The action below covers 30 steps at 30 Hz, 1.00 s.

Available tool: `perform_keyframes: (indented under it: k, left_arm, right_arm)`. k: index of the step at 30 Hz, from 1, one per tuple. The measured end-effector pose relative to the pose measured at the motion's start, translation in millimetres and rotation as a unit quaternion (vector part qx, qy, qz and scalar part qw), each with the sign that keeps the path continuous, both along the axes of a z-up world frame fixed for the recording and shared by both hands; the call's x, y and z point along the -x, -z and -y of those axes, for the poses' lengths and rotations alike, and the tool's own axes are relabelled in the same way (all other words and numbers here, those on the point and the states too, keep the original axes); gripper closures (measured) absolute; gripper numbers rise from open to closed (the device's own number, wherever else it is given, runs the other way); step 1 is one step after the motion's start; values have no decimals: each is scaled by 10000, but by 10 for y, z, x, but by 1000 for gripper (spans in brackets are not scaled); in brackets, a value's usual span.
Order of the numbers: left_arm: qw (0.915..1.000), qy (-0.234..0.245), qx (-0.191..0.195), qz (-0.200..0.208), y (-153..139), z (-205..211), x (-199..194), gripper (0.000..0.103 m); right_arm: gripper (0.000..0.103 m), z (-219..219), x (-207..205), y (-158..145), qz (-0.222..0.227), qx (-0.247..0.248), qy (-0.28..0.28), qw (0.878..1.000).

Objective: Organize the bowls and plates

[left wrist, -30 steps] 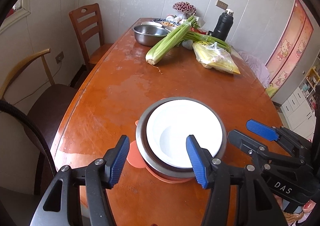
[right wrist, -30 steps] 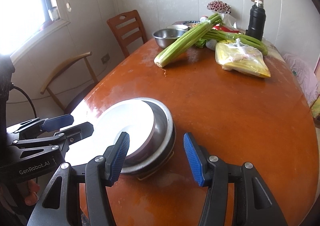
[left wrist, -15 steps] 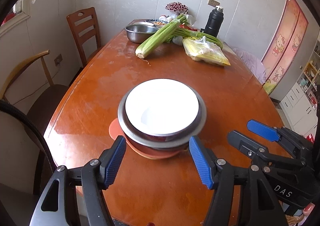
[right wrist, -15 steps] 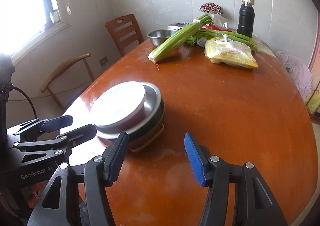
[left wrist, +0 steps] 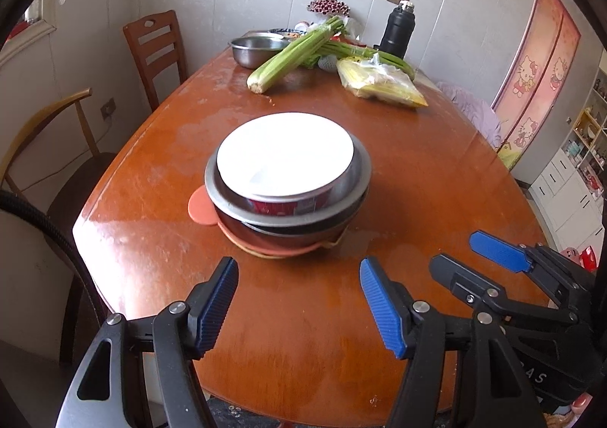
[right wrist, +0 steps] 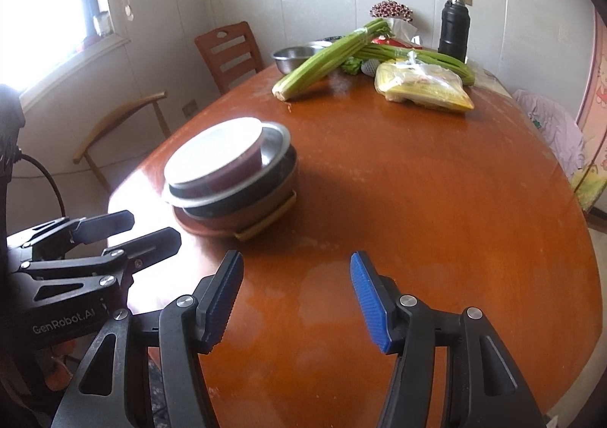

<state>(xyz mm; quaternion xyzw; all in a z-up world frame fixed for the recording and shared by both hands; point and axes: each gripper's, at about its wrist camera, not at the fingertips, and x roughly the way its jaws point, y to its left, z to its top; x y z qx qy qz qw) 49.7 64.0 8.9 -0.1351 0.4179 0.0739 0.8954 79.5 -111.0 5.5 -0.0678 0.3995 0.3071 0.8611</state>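
Note:
A stack of dishes stands on the near part of the wooden table: a white bowl with a red outside sits in a steel bowl, on a dark bowl and an orange plate. The stack also shows in the right wrist view. My left gripper is open and empty, held back from the stack over the table's near edge. My right gripper is open and empty, to the right of the stack and nearer than it. Each gripper shows in the other's view.
At the far end lie a celery bunch, a steel basin, a yellow plastic bag and a black flask. Two wooden chairs stand along the left side.
Both grippers have pulled back toward the near edge and away from the stack. The stack now stands clear of the left gripper's fingers.

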Motion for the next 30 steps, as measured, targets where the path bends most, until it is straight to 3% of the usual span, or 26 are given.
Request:
perform_keyframes:
  k: [30]
  left_arm:
    - [9998, -14, -167, -111, 66, -101, 64, 36]
  right_arm:
    - [42, -48, 49, 71, -93, 74, 167, 9998]
